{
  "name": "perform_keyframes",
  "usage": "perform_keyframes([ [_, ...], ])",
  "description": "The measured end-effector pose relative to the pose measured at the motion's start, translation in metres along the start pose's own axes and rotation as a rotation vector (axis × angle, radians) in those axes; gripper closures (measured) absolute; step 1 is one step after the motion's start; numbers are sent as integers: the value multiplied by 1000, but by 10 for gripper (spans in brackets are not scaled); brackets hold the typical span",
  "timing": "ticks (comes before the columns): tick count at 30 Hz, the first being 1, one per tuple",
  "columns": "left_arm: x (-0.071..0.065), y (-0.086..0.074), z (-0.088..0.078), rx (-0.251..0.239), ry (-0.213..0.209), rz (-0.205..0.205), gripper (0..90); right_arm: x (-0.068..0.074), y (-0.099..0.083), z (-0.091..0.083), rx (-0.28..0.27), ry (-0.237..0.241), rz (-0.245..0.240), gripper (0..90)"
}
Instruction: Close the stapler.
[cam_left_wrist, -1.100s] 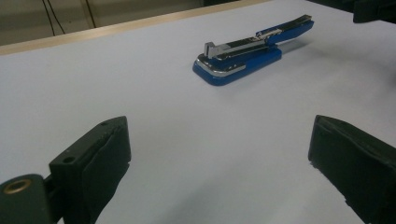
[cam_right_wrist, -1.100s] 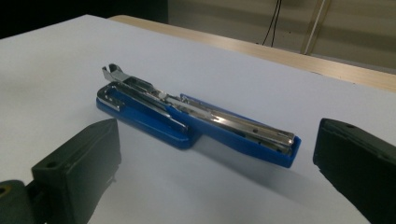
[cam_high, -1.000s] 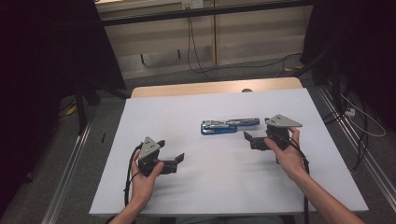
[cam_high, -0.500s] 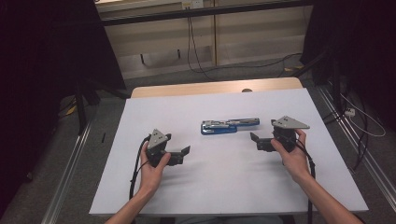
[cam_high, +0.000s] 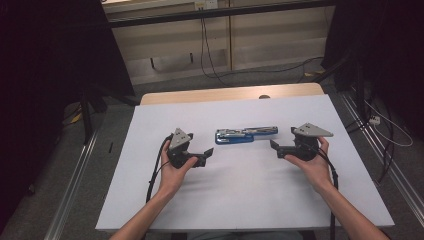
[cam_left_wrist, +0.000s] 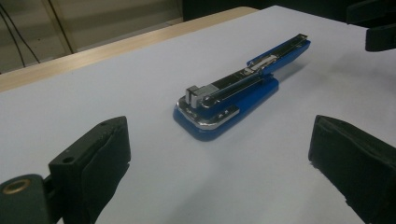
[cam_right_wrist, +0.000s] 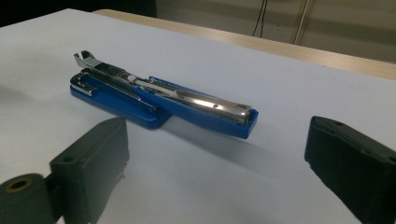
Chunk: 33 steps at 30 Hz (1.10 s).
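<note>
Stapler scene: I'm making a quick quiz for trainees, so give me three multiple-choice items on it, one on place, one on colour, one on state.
1. Where does the stapler lie?
A. between the two grippers
B. at the table's near edge
C. on the floor

2. What colour is the stapler's body?
A. red
B. blue
C. green

3. How does the left gripper stand?
A. shut on the stapler
B. open, with nothing between its jaws
C. shut on a cable

Key:
1 A, the high view shows it on the white sheet with the right gripper on its other side.
2 B, blue with metal parts.
3 B, the left gripper view shows the jaws wide apart, short of the stapler.
</note>
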<state>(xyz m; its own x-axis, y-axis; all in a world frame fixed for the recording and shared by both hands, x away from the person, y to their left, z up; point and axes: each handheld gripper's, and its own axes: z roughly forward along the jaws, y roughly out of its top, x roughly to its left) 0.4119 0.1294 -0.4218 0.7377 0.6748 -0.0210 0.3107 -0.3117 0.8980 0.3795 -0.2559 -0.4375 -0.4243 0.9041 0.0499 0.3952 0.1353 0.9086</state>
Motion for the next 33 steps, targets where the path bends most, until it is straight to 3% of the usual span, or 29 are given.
perform_keyframes([
  [3, 1, 6, 4, -22, 3, -10, 64, -1, 1, 1, -8, 6, 0, 164],
  [7, 4, 12, 12, -15, 11, -11, 61, 0, 6, 5, 1, 12, -7, 261],
  [14, 9, 21, 26, -22, 26, -13, 84, 0, 8, 16, 0, 25, 25, 314],
  [16, 11, 22, 32, -32, 26, -21, 82, -2, 5, 19, 15, 25, 11, 358],
  [19, 11, 20, 35, -36, 20, -32, 80, -3, 5, 19, 10, 33, 32, 426],
  [21, 11, 16, 40, -11, 20, -30, 64, -5, 4, 18, 1, 37, 30, 513],
  [23, 11, 14, 42, -3, 27, -15, 63, -5, 3, 18, 5, 39, 26, 539],
  [24, 12, 13, 43, 6, 17, -22, 56, -6, 1, 17, 14, 42, 17, 657],
  [25, 12, 13, 43, 6, 17, -22, 53, -6, 1, 17, 14, 42, 17, 657],
  [29, 10, 12, 46, 12, 11, -18, 41, -10, -2, 17, 34, 35, 0, 874],
  [33, 9, 12, 47, 7, 6, -7, 47, -12, -4, 18, 66, 29, -16, 900],
])
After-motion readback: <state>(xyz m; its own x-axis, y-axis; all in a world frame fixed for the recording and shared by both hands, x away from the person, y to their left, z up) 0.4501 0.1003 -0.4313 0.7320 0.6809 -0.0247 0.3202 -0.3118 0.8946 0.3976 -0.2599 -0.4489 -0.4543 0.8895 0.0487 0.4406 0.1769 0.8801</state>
